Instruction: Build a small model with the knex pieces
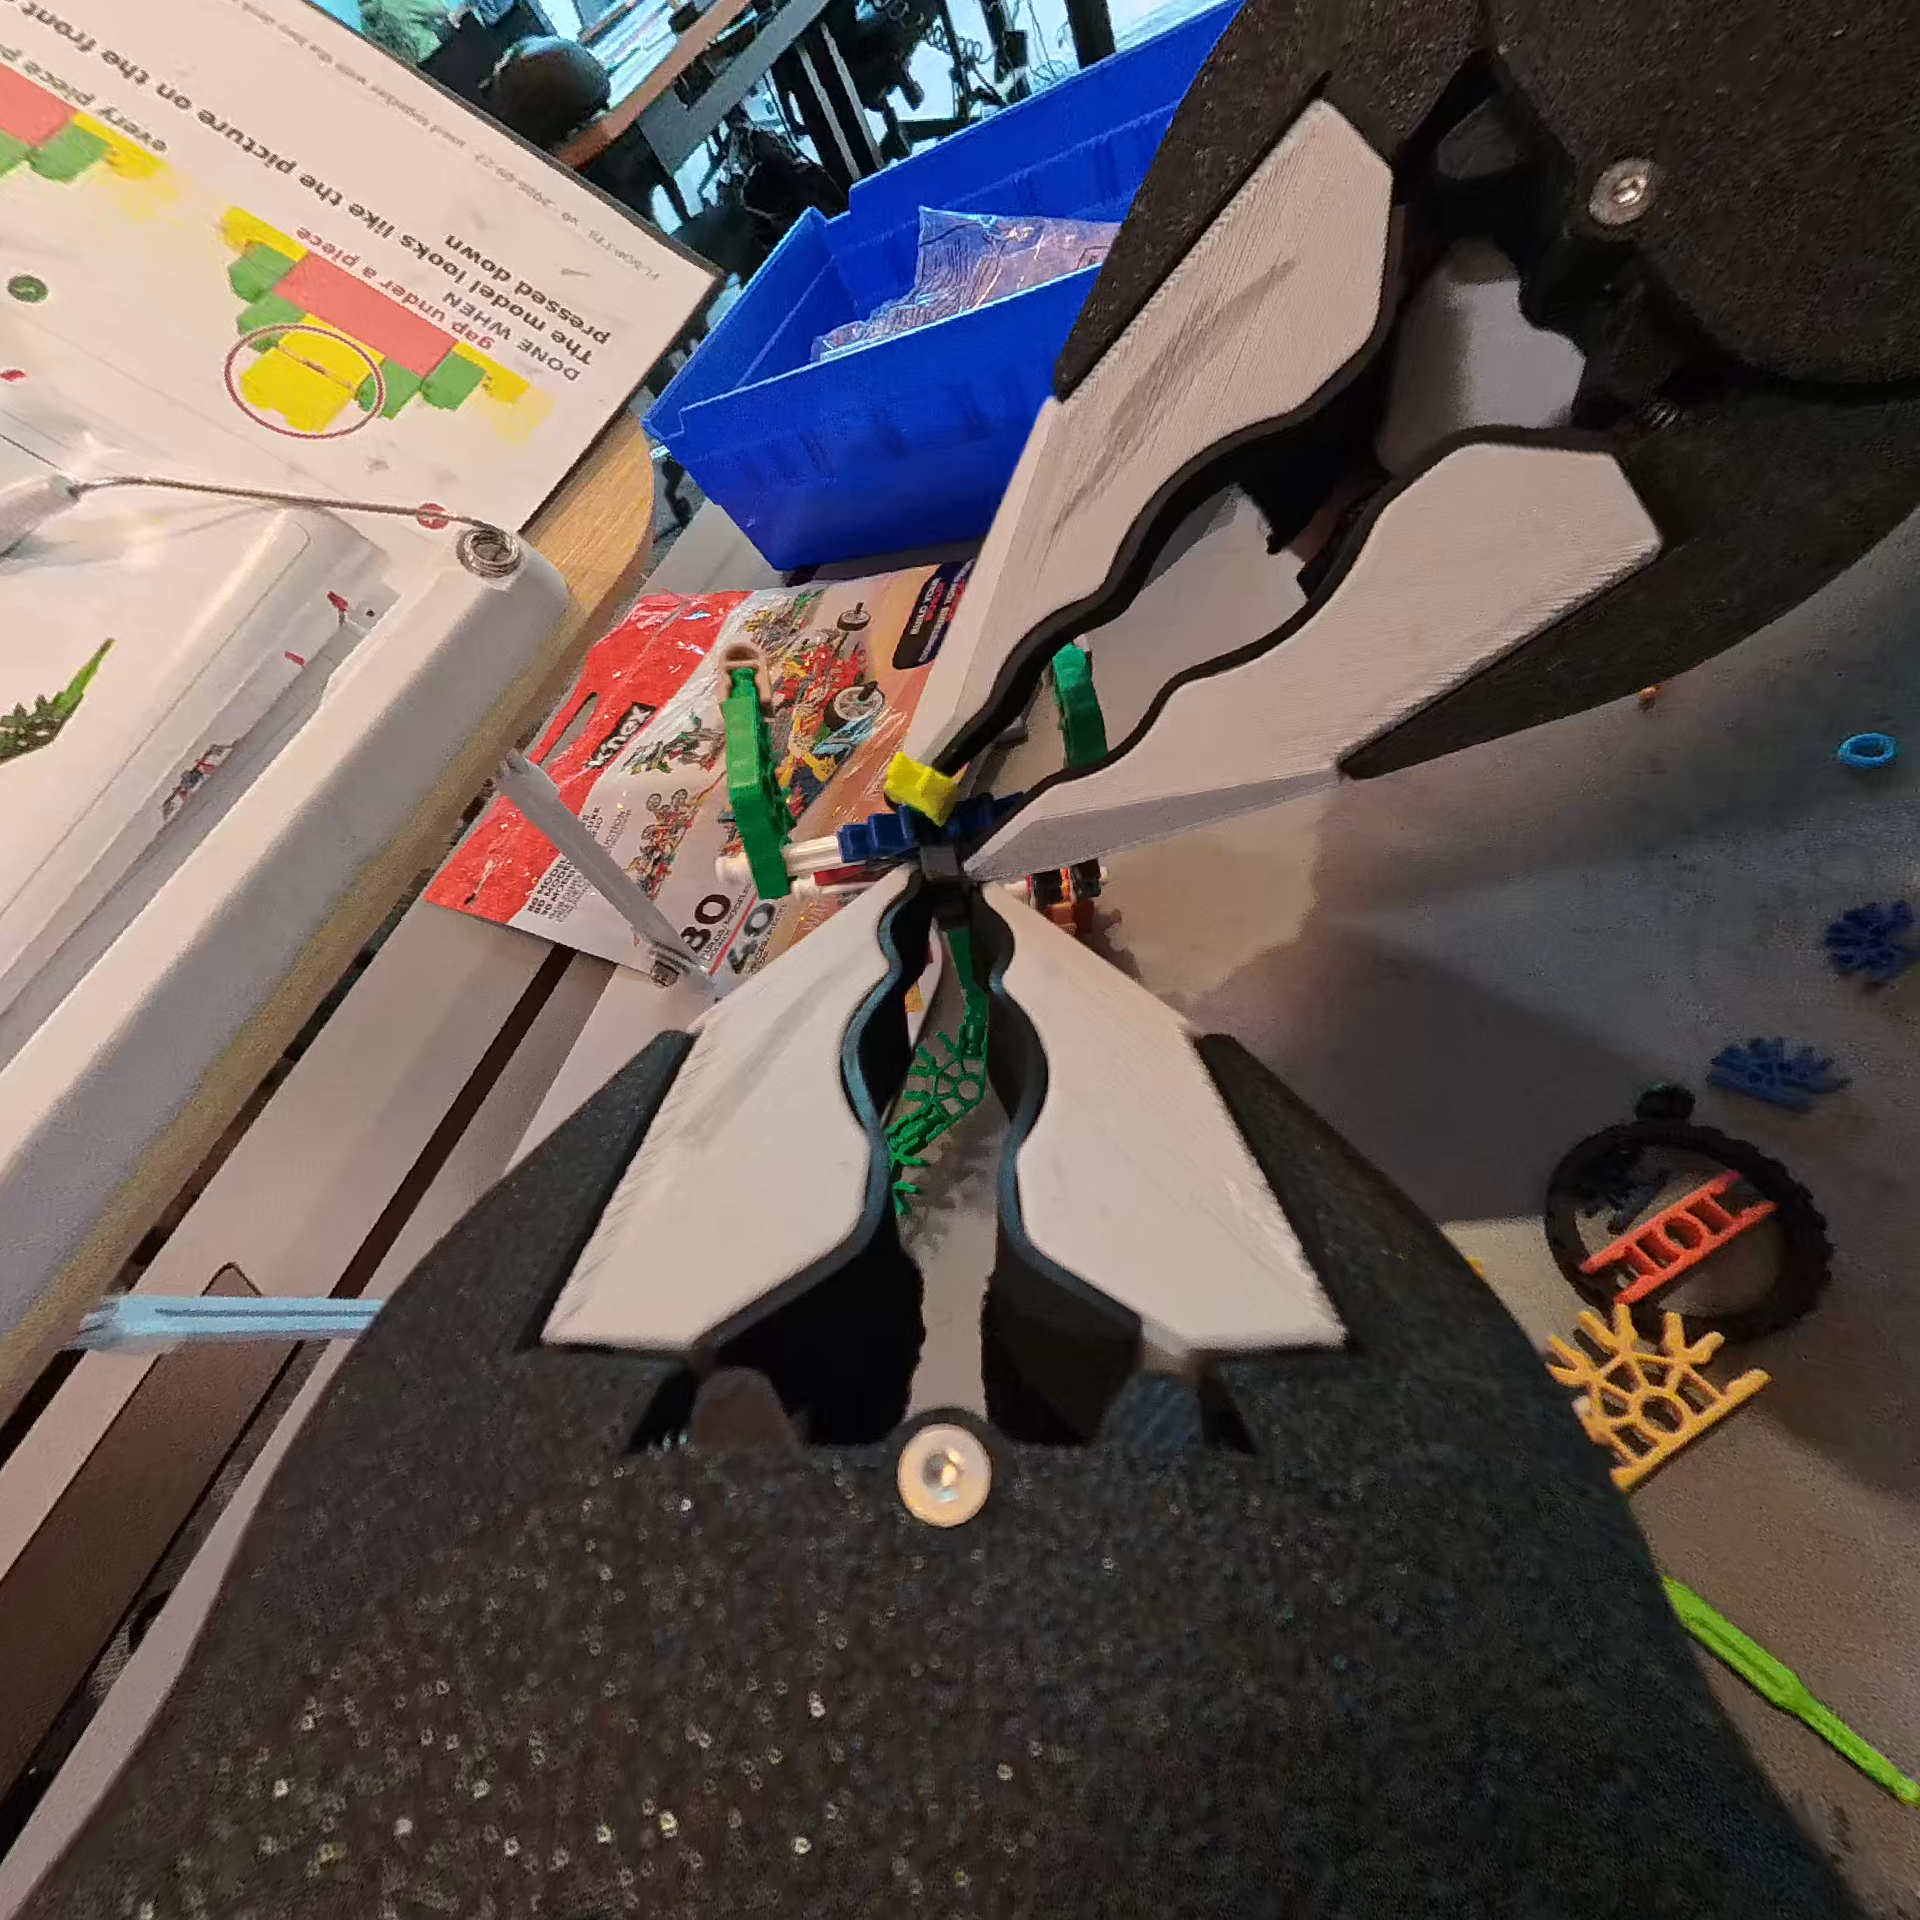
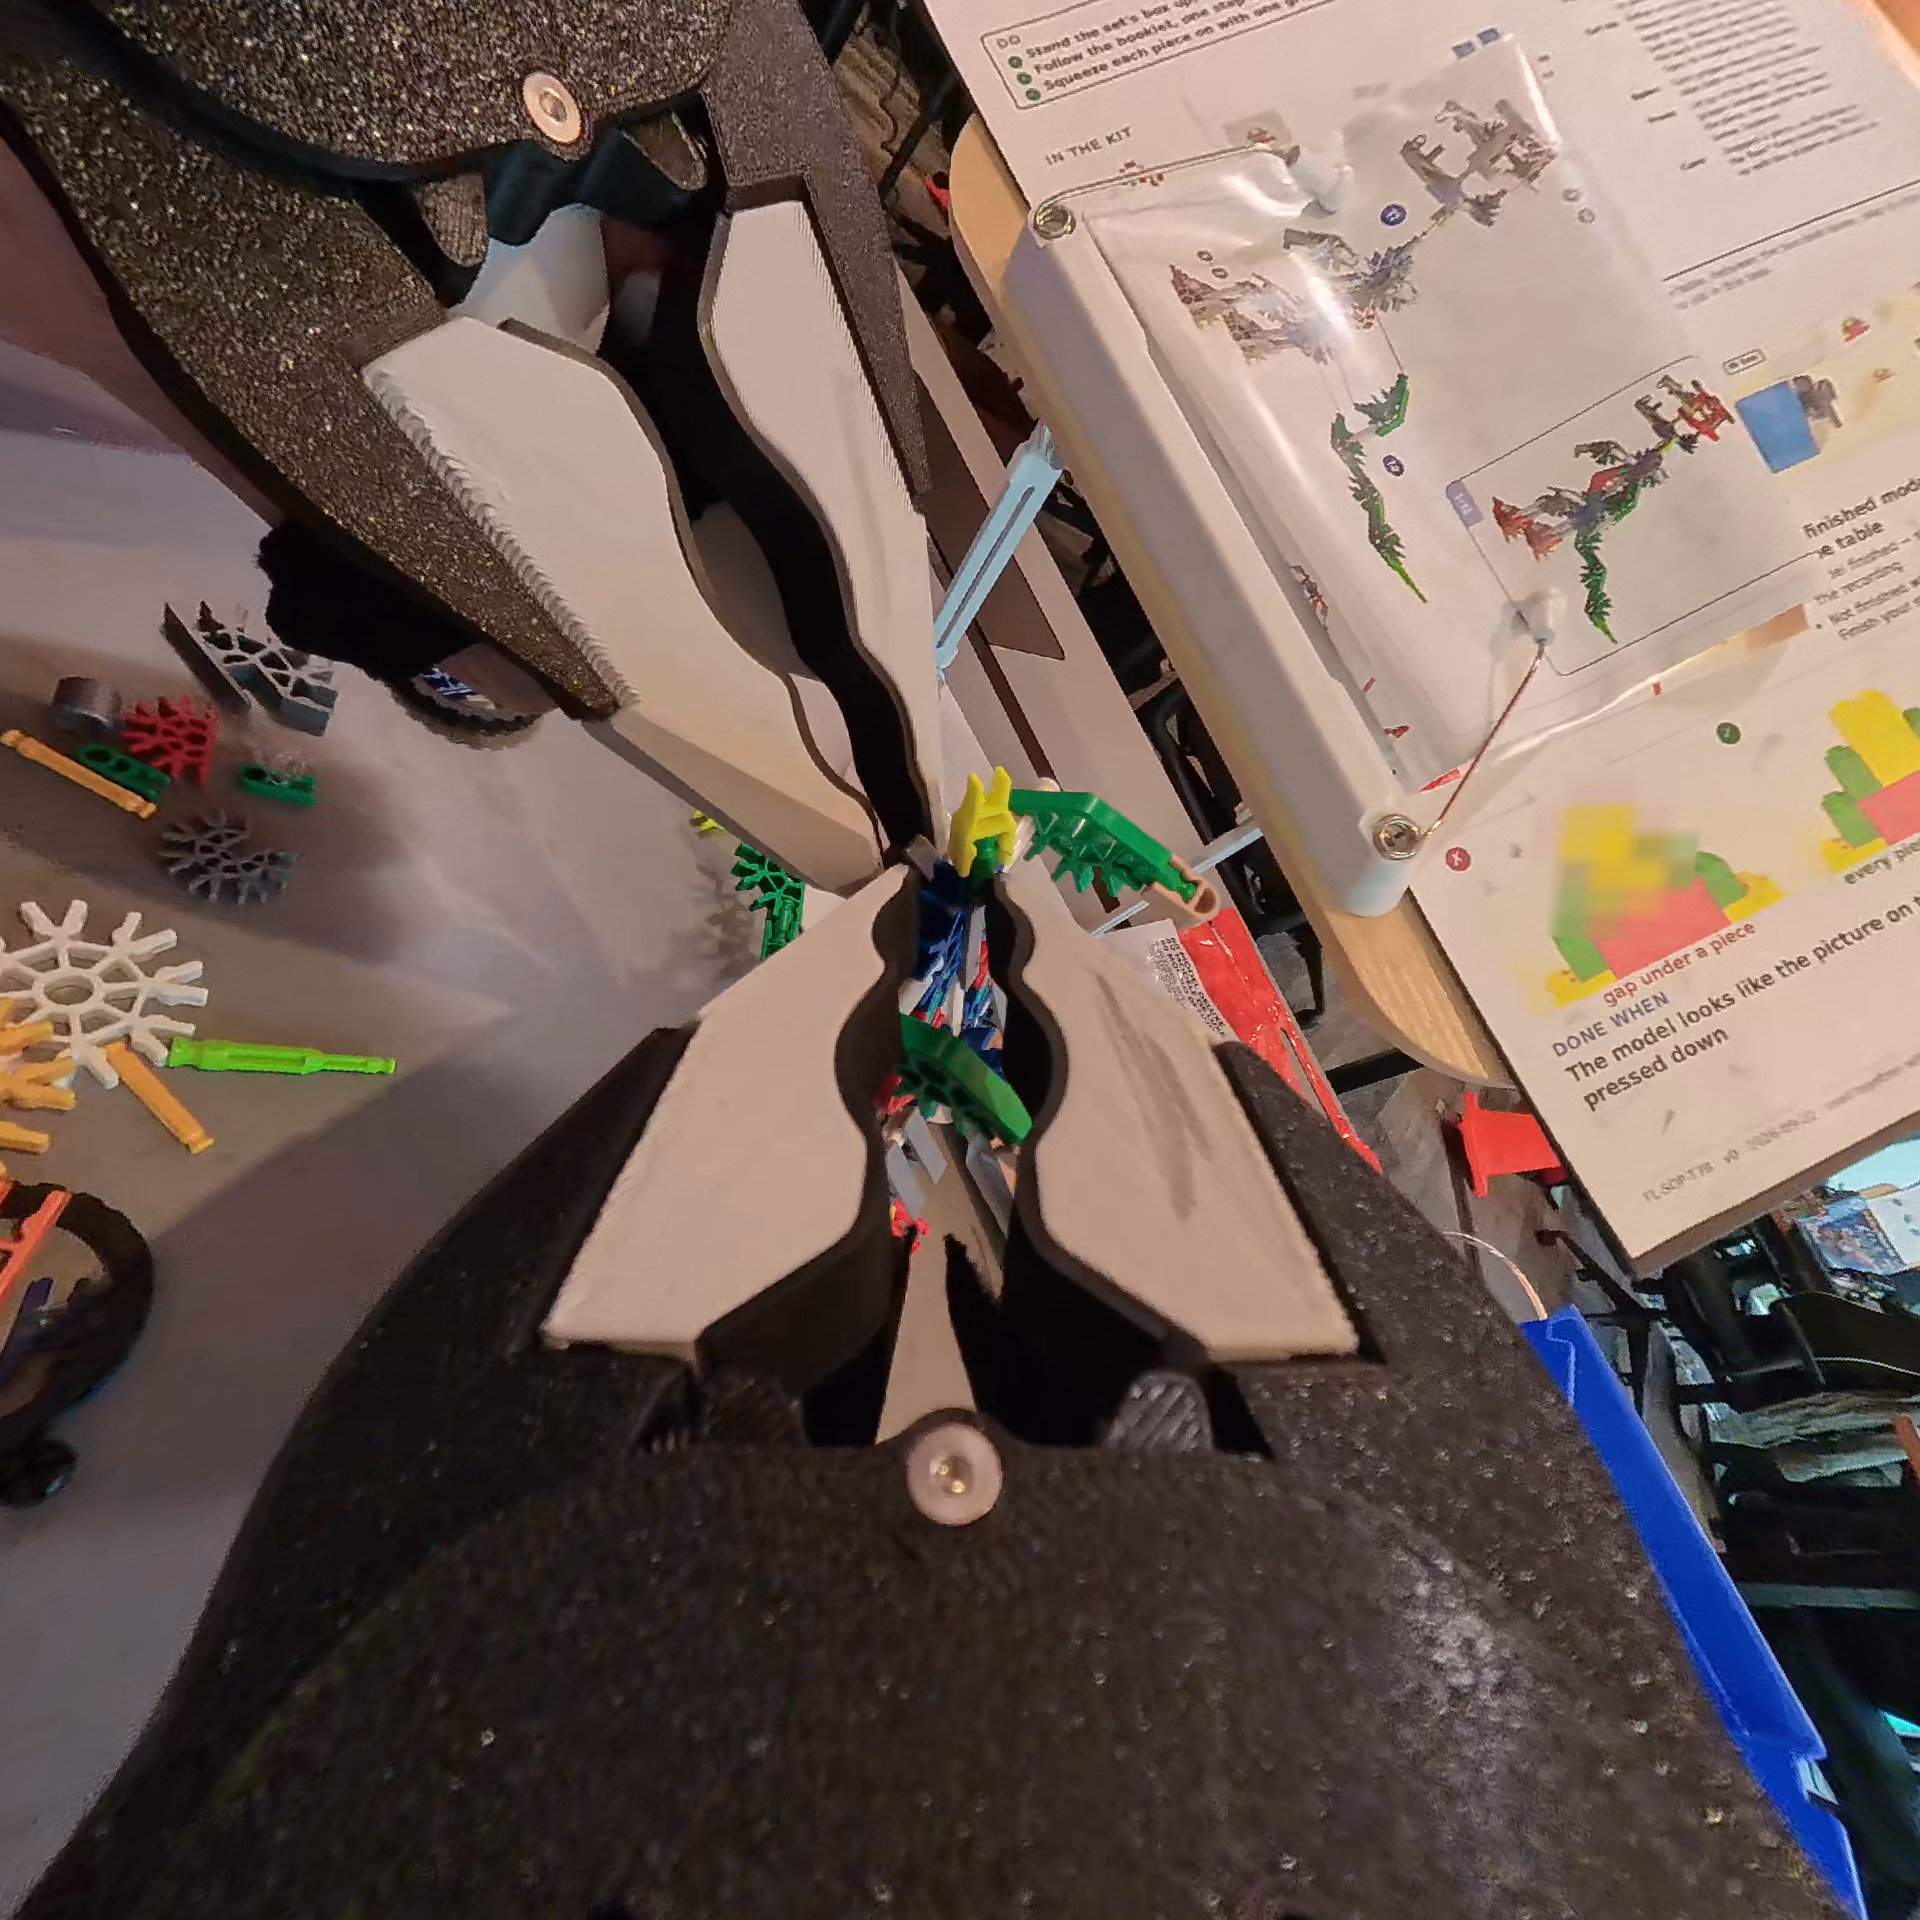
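Left gripper (image 1: 940, 883) and right gripper (image 2: 940, 883), tips met, both seen clenched on one part-built toy model (image 2: 971, 997) held above the table (image 2: 499, 935); loose pieces (image 2: 99, 982) are left scattered there, beside the instruction board (image 2: 1714, 935).

Printed wording covers the instruction sheet (image 1: 343, 208) and toy box (image 1: 665, 769).

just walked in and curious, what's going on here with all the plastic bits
A person holds two grippers tip to tip on a small toy model of snap-together plastic rods and connectors. The left gripper and the right gripper are both shut on it. Loose pieces lie on the table, and an instruction booklet stands nearby.
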`<state>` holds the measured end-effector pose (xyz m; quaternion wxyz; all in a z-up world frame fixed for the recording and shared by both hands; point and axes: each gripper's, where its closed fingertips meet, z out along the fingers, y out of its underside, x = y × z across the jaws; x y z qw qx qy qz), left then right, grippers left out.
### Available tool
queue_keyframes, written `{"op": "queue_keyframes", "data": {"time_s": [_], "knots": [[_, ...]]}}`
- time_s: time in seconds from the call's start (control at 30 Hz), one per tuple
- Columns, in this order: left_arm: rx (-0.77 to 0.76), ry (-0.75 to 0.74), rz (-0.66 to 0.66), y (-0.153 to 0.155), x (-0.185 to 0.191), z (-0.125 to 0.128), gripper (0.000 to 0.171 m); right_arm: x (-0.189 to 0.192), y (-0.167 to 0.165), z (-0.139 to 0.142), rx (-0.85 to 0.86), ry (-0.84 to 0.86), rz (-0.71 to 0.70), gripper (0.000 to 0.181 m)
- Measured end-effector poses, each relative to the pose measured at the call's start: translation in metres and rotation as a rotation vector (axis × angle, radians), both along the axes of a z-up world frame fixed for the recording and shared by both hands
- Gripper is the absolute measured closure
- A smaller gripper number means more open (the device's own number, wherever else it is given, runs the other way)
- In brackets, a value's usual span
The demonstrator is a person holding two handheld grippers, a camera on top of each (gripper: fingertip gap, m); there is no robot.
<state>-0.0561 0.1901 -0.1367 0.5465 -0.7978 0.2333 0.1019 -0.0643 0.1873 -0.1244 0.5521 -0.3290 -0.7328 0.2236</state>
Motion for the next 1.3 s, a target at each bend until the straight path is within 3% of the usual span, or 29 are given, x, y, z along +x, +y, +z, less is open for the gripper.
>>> {"op": "queue_keyframes", "data": {"time_s": [0.17, 0.73, 1.03, 1.3], "knots": [[0.004, 0.084, 0.020, 0.002, -0.001, -0.002, 0.170, 0.000, 0.000, -0.002, 0.054, -0.007, -0.019, 0.174], [-0.039, 0.162, 0.042, 0.007, 0.002, -0.018, 0.171, 0.003, 0.003, -0.018, 0.249, -0.124, -0.041, 0.174], [-0.034, 0.107, 0.038, 0.007, 0.002, -0.012, 0.169, 0.004, 0.008, -0.010, 0.115, -0.097, -0.012, 0.171], [-0.027, 0.095, 0.062, 0.008, 0.001, -0.008, 0.169, 0.003, 0.011, -0.006, 0.112, -0.058, -0.058, 0.167]]}}
